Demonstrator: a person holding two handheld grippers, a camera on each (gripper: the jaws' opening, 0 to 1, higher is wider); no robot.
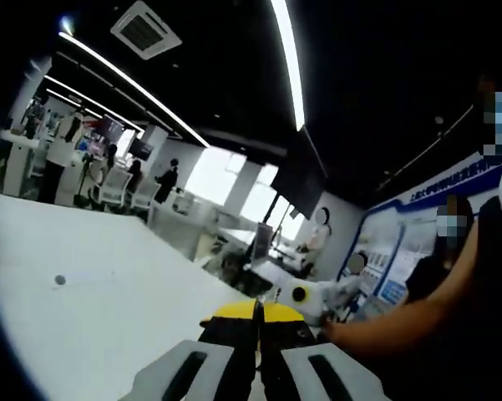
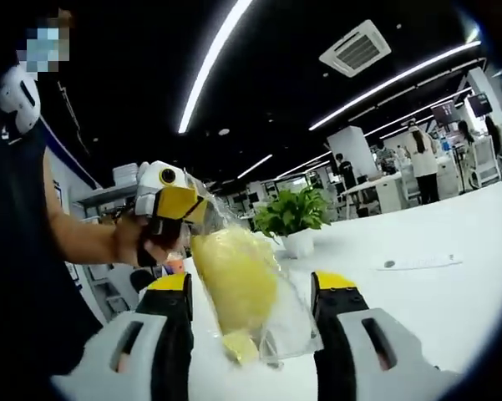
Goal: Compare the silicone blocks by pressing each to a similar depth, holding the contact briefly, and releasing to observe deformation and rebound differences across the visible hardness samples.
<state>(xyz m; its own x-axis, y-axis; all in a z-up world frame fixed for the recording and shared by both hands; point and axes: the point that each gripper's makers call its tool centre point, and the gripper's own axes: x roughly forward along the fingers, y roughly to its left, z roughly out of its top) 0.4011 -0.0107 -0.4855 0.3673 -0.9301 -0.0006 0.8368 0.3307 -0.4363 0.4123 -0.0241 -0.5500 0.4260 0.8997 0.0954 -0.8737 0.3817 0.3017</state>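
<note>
Your right gripper (image 2: pixel 255 296): black jaws, yellow tips, grey bases | your bagged silicone block (image 2: pixel 234 288): pale yellow, clear wrap | table (image 2: pixel 451 292): white | plant (image 2: pixel 291 213): green

Spreading wide and white beneath both views: a table (image 1: pixel 109 317), running far toward the office desks. Lying on it in the left gripper view, toward the left, a small dark round spot (image 1: pixel 60 280), possibly a hole or a cap. Sitting flat on it in the right gripper view, to the right, a thin pale sheet (image 2: pixel 422 262). Standing at its far edge, a potted plant (image 2: pixel 292 219).
</note>
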